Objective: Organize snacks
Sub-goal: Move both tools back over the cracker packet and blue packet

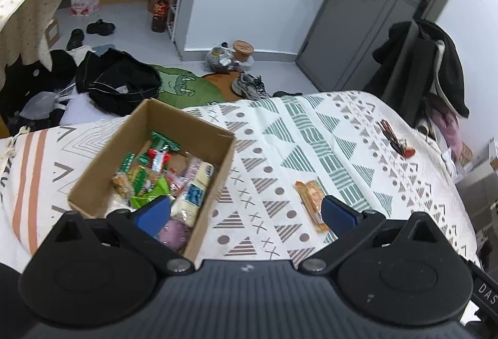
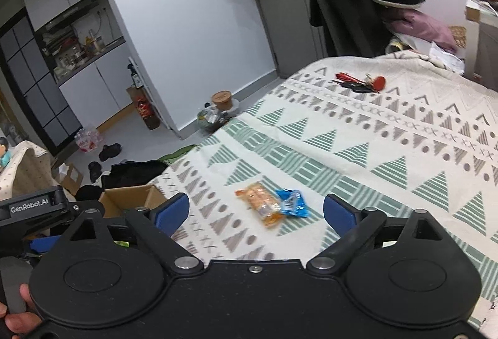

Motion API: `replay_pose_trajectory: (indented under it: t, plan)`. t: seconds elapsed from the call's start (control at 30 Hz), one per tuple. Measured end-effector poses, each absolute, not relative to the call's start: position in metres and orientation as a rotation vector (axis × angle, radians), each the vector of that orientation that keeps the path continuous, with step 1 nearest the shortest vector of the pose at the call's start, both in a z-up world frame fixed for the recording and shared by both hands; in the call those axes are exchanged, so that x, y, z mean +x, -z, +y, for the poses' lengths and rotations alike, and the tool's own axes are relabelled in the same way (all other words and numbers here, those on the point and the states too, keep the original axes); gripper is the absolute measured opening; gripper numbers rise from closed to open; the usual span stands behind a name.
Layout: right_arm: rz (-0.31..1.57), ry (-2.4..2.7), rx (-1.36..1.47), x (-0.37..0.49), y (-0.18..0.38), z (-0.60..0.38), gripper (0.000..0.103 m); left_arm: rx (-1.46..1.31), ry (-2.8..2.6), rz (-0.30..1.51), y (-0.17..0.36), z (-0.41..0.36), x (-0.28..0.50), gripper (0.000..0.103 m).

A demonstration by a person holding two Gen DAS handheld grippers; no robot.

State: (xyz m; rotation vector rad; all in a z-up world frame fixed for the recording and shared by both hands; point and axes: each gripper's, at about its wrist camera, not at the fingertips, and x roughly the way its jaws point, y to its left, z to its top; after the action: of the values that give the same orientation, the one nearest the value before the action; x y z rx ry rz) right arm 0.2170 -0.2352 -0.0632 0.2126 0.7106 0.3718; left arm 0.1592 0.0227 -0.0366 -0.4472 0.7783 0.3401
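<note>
A cardboard box holding several snack packets stands on the patterned bedspread. My left gripper hangs open above the box's right wall, one blue pad over the snacks, the other beside an orange snack packet lying on the bedspread. In the right wrist view the same orange packet lies with a blue packet touching it. My right gripper is open just short of them, holding nothing. The box corner shows at its left.
A bunch of red and black keys lies far out on the bedspread. A chair draped with dark clothes stands beyond the bed. Bags, shoes and bottles litter the floor. A hand grips the other handle at lower left.
</note>
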Motion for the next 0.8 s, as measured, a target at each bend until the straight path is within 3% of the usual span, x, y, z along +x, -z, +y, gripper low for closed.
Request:
replay_pose_trajectory:
  t: [0.5, 0.8]
  plan:
    - [0.714, -0.359, 0.322, 0.231, 0.111, -0.278, 0.093, -0.316, -0.249, 0.829, 0.078, -0.021, 0.199, 0.102]
    - [0.771, -0.331, 0.352, 0.257, 0.135, -0.28, 0.088, -0.298, -0.216, 0.85, 0.094, -0.033, 0.231, 0.102]
